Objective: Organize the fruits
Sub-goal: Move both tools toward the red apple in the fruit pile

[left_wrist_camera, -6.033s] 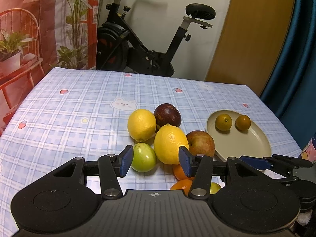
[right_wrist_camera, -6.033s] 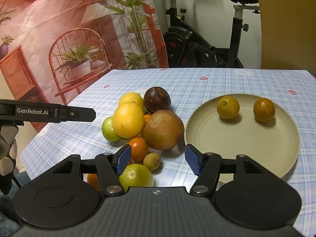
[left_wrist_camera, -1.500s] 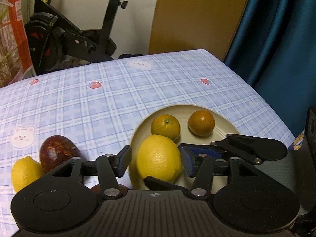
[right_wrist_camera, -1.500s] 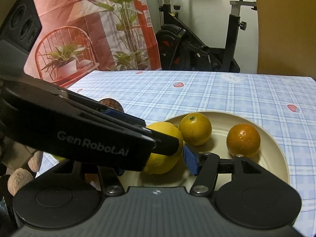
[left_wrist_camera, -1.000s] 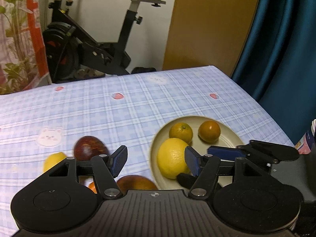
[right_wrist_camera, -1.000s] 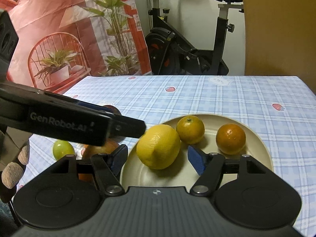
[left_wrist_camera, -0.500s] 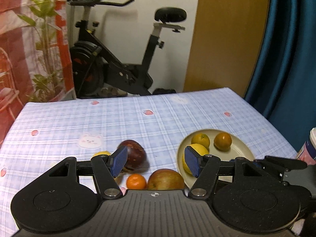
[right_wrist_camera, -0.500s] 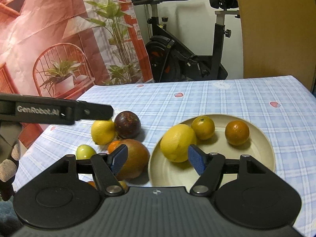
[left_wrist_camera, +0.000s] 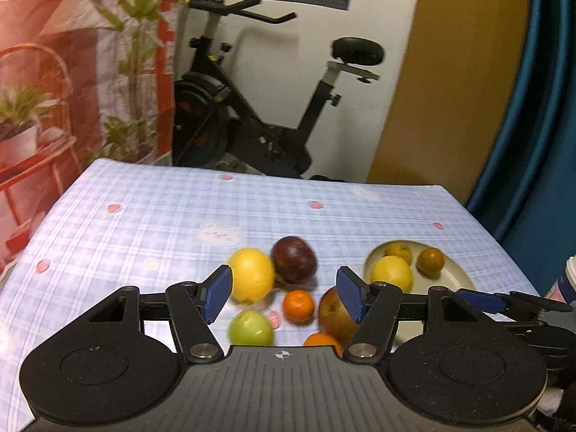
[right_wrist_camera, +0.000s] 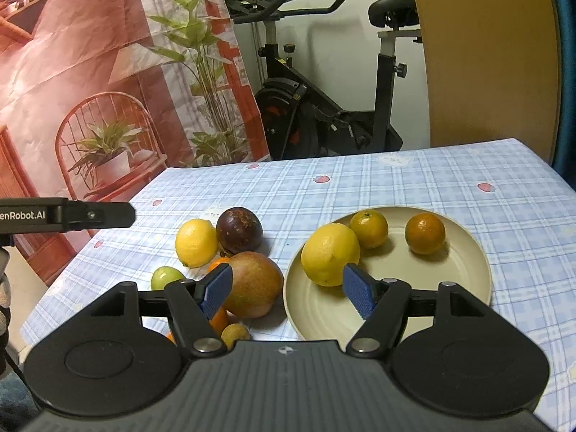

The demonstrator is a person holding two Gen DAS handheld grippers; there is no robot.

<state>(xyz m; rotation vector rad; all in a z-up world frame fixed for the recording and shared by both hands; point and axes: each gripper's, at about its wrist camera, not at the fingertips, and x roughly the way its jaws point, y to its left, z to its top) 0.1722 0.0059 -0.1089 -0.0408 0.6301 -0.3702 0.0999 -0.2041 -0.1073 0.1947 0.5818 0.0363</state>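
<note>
A round beige plate (right_wrist_camera: 468, 288) holds a large yellow lemon (right_wrist_camera: 329, 253) at its left edge, with a small yellow-orange citrus (right_wrist_camera: 369, 228) touching it and a darker orange one (right_wrist_camera: 424, 233) apart. Left of the plate cluster a reddish mango (right_wrist_camera: 253, 284), a dark purple round fruit (right_wrist_camera: 238, 230), a second lemon (right_wrist_camera: 196, 242), a green fruit (right_wrist_camera: 165, 277) and small oranges (left_wrist_camera: 298, 305).

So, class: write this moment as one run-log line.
left gripper: open, empty | right gripper: open, empty | plate: big lemon, two small citrus | tablecloth: other fruits

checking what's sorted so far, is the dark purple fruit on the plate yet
No, the dark purple fruit sits on the tablecloth beside a lemon, left of the plate, which holds only three citrus fruits.
</note>
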